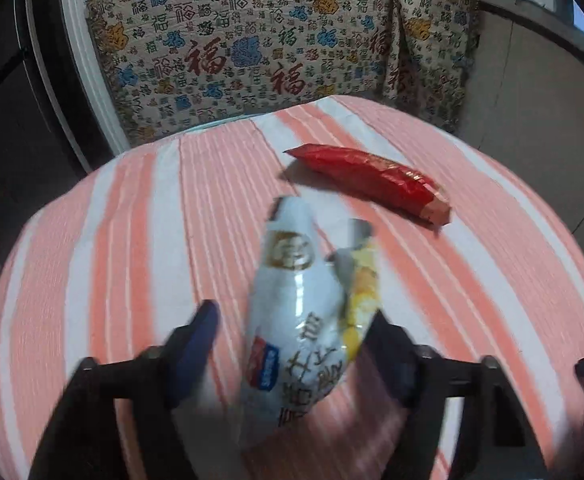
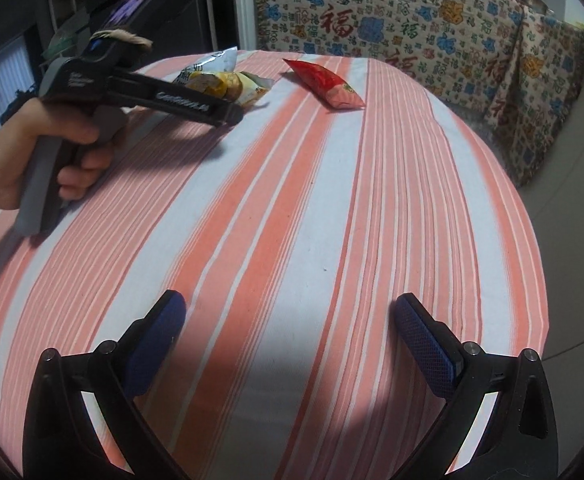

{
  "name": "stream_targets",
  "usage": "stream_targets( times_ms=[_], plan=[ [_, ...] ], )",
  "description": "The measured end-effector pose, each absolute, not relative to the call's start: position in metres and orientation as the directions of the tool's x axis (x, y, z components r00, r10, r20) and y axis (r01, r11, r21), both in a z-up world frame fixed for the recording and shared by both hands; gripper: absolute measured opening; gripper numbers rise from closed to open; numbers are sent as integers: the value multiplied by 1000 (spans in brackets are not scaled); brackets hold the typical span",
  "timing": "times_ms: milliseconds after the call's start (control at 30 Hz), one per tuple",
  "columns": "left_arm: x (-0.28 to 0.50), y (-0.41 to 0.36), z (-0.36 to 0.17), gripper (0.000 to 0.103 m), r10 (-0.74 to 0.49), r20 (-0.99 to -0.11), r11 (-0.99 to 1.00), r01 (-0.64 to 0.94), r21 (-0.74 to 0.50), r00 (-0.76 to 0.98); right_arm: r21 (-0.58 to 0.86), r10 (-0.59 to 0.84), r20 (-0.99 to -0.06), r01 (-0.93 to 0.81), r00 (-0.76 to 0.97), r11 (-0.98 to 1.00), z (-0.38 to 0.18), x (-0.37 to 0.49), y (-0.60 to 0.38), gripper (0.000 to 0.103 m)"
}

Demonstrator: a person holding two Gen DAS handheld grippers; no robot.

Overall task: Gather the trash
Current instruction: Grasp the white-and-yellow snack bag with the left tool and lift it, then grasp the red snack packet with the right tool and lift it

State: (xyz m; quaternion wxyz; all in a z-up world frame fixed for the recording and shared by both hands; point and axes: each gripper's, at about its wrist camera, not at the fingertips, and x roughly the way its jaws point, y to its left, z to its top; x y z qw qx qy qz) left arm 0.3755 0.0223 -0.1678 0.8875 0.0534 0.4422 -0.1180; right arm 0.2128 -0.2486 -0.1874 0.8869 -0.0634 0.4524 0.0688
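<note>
Here, left gripper [image 1: 292, 344] spread around white snack bag [image 1: 292, 320] — unclenched, right gripper [image 2: 287, 320] spread, empty.

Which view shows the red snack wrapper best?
The right wrist view: the red snack wrapper is sharp, its pink printed end readable, though far away. The left wrist view shows it nearer and whole, but motion-blurred.

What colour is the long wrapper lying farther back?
Red wrapper, clearest in the left wrist view.
</note>
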Motion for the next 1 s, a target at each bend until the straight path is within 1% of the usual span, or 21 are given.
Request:
stream_targets(
  times_ms=[33,67,133,300,400,433,467,533,567,600,633,667,700,733,767,800,933,1000],
  plan=[
    [373,21,-166,39,-141,-792,971,239,6,593,-50,65,-811,-179,582,983,-187,210,-249,103],
    [367,19,-165,35,-119,-788,973,230,29,604,-49,66,-811,-179,582,983,-187,210,-249,103],
    [358,24,-163,34,-125,-789,977,212,6,601,-49,66,-810,-179,582,983,-187,210,-249,103],
    [306,63,-155,34,-86,-807,996,64,-60,584,-46,68,-810,-179,582,983,-187,210,-249,103],
    [274,81,-157,34,-82,-816,996,33,-77,572,-46,68,-810,-179,582,983,-187,210,-249,103],
    [264,85,-158,37,-78,-815,997,28,-76,575,-46,68,-811,-179,582,983,-187,210,-249,103],
    [257,86,-158,37,-76,-807,997,31,-71,586,-46,68,-811,-179,582,983,-187,210,-249,103],
    [246,85,-160,40,-59,-799,998,44,-41,598,-46,69,-810,-180,582,983,-187,210,-249,103],
    [244,83,-160,46,-53,-797,998,53,-26,602,-45,69,-810,-180,582,983,-187,210,-249,103],
    [243,80,-161,47,-47,-794,998,62,-12,607,-45,70,-810,-180,582,983,-187,209,-249,103],
    [242,78,-161,55,-32,-793,998,59,5,609,-43,71,-811,-180,581,983,-187,209,-250,103],
    [244,77,-161,75,-9,-794,999,45,23,608,-40,73,-811,-180,580,983,-187,208,-250,103],
    [245,78,-163,85,30,-799,999,15,48,601,-38,76,-813,-182,578,983,-187,208,-251,103],
    [246,82,-165,98,46,-806,999,-10,49,590,-34,79,-816,-185,572,982,-187,208,-252,103],
    [247,88,-167,100,32,-814,999,-22,24,580,-34,75,-824,-182,562,983,-186,208,-253,103],
    [248,95,-168,100,2,-817,999,-32,-19,577,-36,64,-830,-167,555,985,-185,210,-256,103],
    [248,92,-170,102,20,-818,1000,-30,3,575,-57,-20,-829,-50,559,997,-180,233,-278,103],
    [248,92,-171,102,19,-818,1000,-31,1,575,-88,-53,-843,-41,535,995,-183,257,-285,103]
  ],
)
